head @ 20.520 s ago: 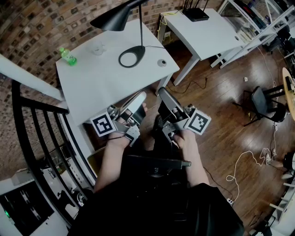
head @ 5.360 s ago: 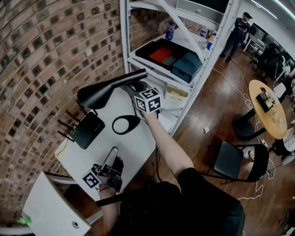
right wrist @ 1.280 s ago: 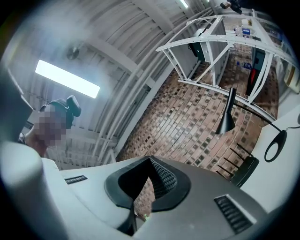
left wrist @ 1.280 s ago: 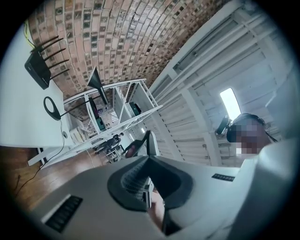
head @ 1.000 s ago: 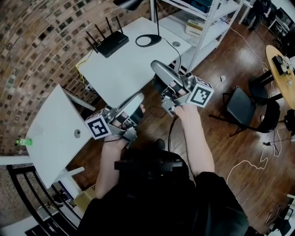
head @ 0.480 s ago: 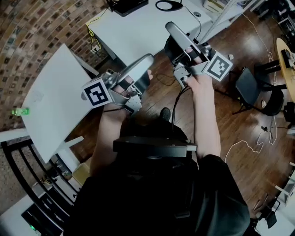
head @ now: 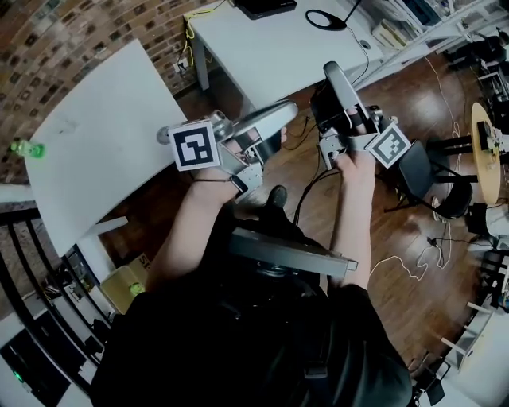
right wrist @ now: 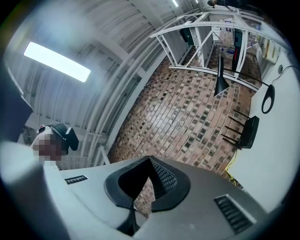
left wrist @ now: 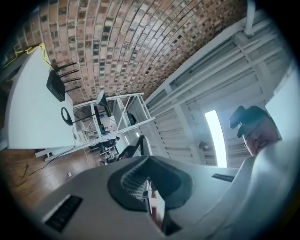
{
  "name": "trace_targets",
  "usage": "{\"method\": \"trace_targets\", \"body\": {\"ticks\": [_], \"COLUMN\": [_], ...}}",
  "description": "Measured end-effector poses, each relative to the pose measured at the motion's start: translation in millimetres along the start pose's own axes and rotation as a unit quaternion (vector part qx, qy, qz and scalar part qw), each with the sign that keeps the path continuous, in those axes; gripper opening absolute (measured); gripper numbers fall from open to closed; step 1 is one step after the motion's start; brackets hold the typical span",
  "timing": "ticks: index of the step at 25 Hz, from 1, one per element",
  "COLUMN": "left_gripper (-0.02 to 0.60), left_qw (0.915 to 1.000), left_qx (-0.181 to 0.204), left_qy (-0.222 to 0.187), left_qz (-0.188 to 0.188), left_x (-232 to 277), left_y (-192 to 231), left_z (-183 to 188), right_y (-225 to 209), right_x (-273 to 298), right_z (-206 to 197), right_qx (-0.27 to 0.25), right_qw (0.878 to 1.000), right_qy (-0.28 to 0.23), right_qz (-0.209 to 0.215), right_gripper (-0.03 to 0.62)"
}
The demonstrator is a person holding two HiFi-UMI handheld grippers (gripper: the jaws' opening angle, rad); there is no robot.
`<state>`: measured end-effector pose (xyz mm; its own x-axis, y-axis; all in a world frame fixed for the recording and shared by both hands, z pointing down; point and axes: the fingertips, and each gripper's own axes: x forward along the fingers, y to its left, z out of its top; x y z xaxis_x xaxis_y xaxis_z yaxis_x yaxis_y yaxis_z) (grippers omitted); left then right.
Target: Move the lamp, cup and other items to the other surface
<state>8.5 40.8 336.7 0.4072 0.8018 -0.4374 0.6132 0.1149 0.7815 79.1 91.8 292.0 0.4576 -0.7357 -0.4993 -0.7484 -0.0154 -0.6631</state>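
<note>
The black lamp stands on the far white table (head: 270, 56); only its ring base (head: 326, 19) shows at the top of the head view, beside a black router (head: 266, 6). The left gripper view shows the whole lamp (left wrist: 102, 101) and the router (left wrist: 56, 84); so does the right gripper view, with lamp (right wrist: 220, 70) and router (right wrist: 248, 131). A green bottle (head: 24, 148) stands at the left edge of the near white table (head: 103, 135). My left gripper (head: 288, 107) and right gripper (head: 330, 71) hover over the floor between the tables, both shut and empty. The jaws meet in both gripper views.
White metal shelving (head: 445, 20) stands right of the far table. A black chair (head: 433, 179) and a round wooden table (head: 493, 151) sit at the right on the wood floor. A black stair railing (head: 32, 262) runs along the lower left. Cables trail across the floor (head: 398, 258).
The head view has swung toward the near table, which now fills more of the upper left; the far table with the lamp slid to the top edge. Both grippers stay shut and empty.
</note>
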Motion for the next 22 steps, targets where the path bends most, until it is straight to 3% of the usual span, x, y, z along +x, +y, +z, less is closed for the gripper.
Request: {"method": "trace_targets", "body": {"ticks": [8,15,22], "left_gripper": [0.003,0.003,0.003], "left_qw": [0.999,0.9978,0.9961], "left_qx": [-0.031,0.013,0.034], "left_qy": [-0.033,-0.064,-0.077], "left_qz": [0.002,0.001,0.026], "left_x": [-60,-67,-71], "left_y": [-17,-38,-56], "left_z": [7,19,-6], "right_y": [22,40,60], "right_x": [26,43,26], "right_z": [-59,-81,-95], "right_qx": [0.008,0.019,0.044], "right_qw": [1.0,0.997,0.994], "right_qy": [0.027,0.071,0.086], "right_qz": [-0.004,0.019,0.046], "right_gripper": [0.011,0.011,0.011]}}
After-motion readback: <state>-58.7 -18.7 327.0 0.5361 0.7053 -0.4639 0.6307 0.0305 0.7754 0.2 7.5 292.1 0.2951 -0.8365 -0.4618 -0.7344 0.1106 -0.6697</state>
